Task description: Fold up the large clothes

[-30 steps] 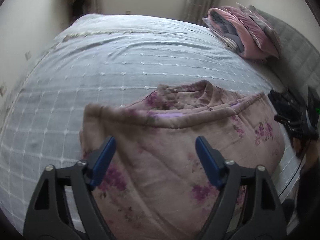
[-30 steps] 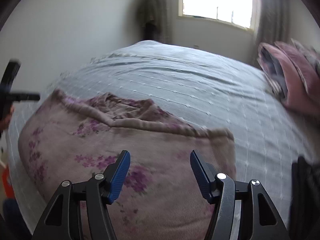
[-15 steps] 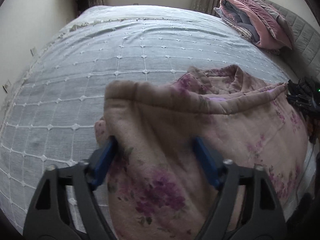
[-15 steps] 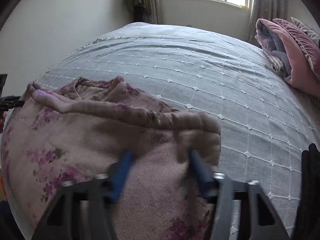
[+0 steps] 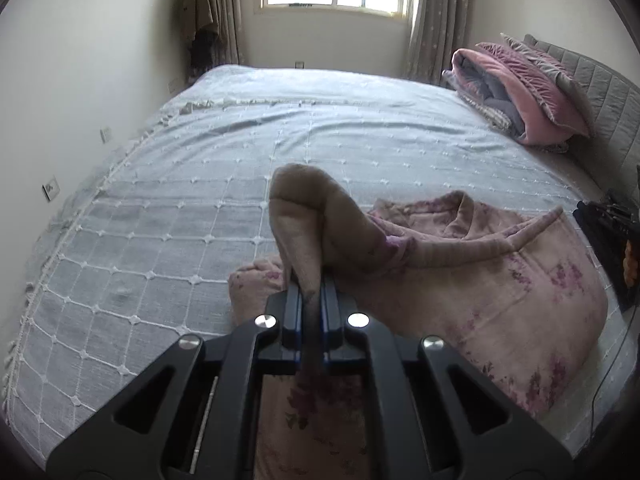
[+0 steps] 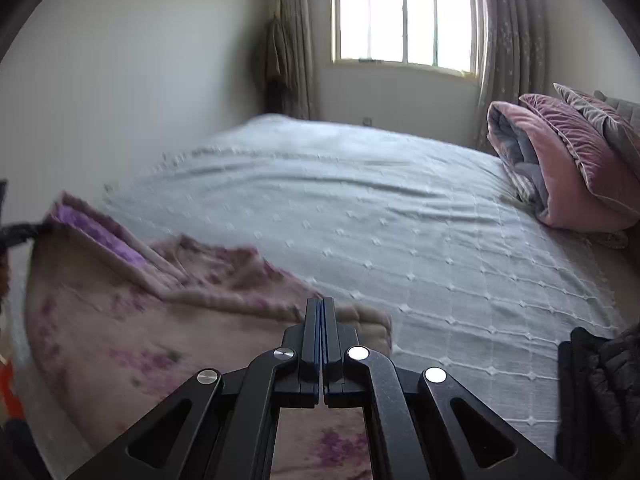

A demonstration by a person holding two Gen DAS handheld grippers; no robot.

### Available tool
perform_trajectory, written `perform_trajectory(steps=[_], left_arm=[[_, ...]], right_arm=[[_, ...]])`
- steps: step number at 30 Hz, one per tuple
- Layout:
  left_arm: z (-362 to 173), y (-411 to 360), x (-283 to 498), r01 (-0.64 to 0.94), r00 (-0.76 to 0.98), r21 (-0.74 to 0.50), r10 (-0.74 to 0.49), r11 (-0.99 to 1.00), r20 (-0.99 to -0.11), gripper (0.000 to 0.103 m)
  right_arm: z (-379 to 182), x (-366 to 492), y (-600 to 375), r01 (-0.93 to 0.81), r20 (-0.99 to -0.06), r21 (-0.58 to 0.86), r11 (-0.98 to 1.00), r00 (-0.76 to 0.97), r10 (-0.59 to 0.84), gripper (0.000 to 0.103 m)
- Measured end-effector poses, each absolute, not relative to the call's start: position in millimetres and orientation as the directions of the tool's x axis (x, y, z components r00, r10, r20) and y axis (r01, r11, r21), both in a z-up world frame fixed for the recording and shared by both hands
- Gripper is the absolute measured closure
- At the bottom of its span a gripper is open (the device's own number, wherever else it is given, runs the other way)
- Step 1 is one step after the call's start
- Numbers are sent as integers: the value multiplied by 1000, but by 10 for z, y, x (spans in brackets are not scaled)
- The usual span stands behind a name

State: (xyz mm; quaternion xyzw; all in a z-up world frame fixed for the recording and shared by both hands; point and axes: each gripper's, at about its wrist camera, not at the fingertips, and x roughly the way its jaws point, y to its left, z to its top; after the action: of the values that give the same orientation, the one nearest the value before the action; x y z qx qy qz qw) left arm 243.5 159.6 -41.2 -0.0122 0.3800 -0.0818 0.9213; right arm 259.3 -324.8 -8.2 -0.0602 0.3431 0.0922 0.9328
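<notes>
A large pink floral garment (image 5: 500, 280) lies on the near part of the bed. My left gripper (image 5: 311, 284) is shut on its near left edge, and a fold of cloth rises up between the fingers. In the right wrist view the garment (image 6: 140, 328) spreads to the left. My right gripper (image 6: 320, 304) has its fingers pressed together at the garment's near right corner; no cloth shows between them, so a hold cannot be confirmed.
The bed has a pale blue quilted cover (image 5: 280, 152). Folded pink and grey bedding (image 5: 516, 92) is stacked at the headboard on the right. A dark object (image 6: 596, 392) lies at the bed's right edge. A window (image 6: 404, 16) is on the far wall.
Both grippers went from wide open over the garment to shut. The left one has lifted the garment's edge off the bed. Both cameras have tilted up toward the window.
</notes>
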Motion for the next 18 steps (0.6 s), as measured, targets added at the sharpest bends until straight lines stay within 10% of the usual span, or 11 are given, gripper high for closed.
perform_trajectory(steps=[4,6,8,11,13,15,18], left_arm=[[-796,1815,2603,123,632,-211,-241,970,-737,94],[-889,1940,2681,122,602,-300,-311,946,-736,91],[-916,1981,2699,157,585,-340,-365,927,-724,85],[-962,1976,2730,175,568,-373,-403,911,-718,63],[-998,1846,2728,189,567,-315,-365,930,-738,62],[-989,1737,2662,203,591,-227,-304,953,-747,89],[-761,1730,2354,187,680,-181,-260,966,-685,93]], right_arm=[[-550,2876,-3654,-57,-725,189,980,665,178,74],[-653,2896,-3807,11,-729,279,960,653,204,34],[-697,2950,-3770,2,-751,240,971,634,185,26],[-744,2986,-3579,-81,-762,194,978,615,202,31],[-820,2993,-3435,-95,-777,177,980,598,198,69],[-817,2917,-3307,-89,-772,112,990,619,143,88],[-529,2498,-3244,-106,-667,75,992,733,129,92]])
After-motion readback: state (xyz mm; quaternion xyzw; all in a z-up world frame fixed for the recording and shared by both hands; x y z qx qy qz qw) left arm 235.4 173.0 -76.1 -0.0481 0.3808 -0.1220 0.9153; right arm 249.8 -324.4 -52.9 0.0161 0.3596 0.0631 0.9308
